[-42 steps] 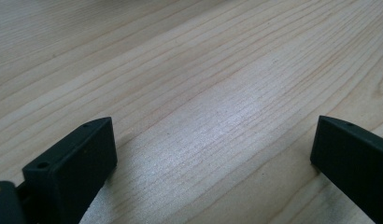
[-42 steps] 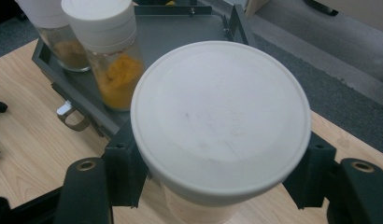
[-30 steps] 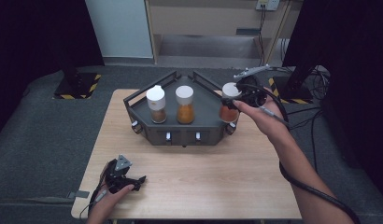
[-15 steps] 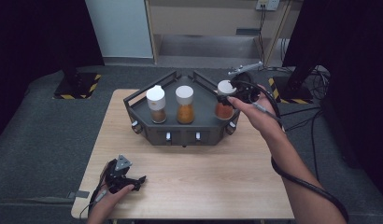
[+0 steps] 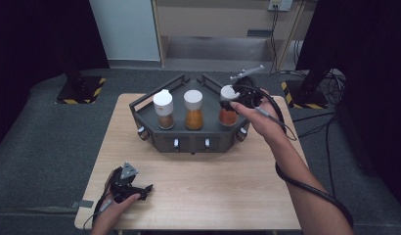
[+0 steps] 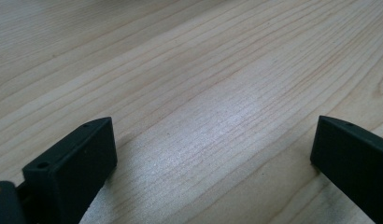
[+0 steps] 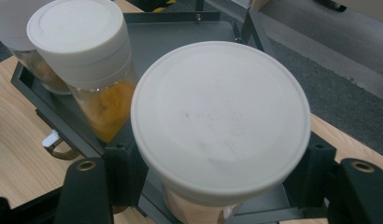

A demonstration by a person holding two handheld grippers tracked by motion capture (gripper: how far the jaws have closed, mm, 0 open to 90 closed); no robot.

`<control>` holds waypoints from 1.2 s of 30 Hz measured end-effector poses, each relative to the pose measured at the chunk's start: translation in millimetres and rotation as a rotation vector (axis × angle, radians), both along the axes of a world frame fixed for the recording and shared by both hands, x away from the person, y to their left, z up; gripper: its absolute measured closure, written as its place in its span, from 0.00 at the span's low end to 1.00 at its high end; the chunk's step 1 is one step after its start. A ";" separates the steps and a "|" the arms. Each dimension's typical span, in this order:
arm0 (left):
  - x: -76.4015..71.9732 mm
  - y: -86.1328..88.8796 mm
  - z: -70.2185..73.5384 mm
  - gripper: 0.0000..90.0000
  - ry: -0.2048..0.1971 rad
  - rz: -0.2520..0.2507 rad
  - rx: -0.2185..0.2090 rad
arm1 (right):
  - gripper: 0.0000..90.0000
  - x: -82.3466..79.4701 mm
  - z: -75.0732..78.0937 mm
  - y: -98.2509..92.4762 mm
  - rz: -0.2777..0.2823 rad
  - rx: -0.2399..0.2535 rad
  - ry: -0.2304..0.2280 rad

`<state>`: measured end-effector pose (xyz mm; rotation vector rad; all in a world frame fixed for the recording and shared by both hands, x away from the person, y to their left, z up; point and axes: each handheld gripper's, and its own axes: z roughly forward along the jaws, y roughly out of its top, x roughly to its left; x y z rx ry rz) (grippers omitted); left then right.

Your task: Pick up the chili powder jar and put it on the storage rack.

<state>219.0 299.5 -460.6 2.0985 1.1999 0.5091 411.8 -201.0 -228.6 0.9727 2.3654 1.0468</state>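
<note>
While the right hand-held gripper (image 5: 233, 104) clamps a white-lidded spice jar (image 5: 228, 106) at the right end of the dark tray (image 5: 189, 142), the left hand-held gripper (image 5: 132, 188) lies open on the worktop (image 5: 213, 186).

In the right gripper view the black jaws press on the jar (image 7: 221, 121) below its broad white lid, and the jar stands over the tray floor (image 7: 180, 37) beside a second jar (image 7: 89, 51) of orange powder. From the high view three jars line the tray: a brownish one (image 5: 163, 108) at the left, the orange one (image 5: 193, 108) in the middle, the gripped reddish one at the right. The left gripper view shows both jaws set wide apart over bare wood (image 6: 203, 93), with nothing between them.
</note>
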 end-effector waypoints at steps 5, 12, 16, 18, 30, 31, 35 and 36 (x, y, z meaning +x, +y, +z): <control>0.1 0.0 0.1 0.00 0.000 0.000 0.000 | 0.38 3.1 -1.2 6.5 0.008 -0.001 0.001; 0.0 0.0 0.1 0.00 0.000 0.000 0.000 | 0.38 6.7 -4.8 12.4 0.009 0.003 0.004; 0.1 0.0 0.1 0.00 0.001 0.000 0.000 | 0.38 9.2 -7.5 13.7 0.002 0.003 0.012; 0.2 0.1 0.2 0.00 0.001 -0.001 0.000 | 0.38 10.4 -8.8 13.6 0.002 0.005 0.015; 0.0 0.0 0.0 0.00 0.000 0.000 0.000 | 0.38 13.7 -14.6 15.6 0.001 0.011 0.025; 0.0 0.0 0.0 0.00 0.000 0.001 0.000 | 0.38 13.9 -15.3 15.9 0.001 0.011 0.027; 0.0 0.0 0.0 0.00 0.000 0.000 0.000 | 0.38 15.5 -18.4 16.0 -0.002 0.013 0.033; 0.0 0.0 0.0 0.00 0.000 0.000 0.000 | 0.38 15.8 -19.1 16.0 -0.004 0.014 0.033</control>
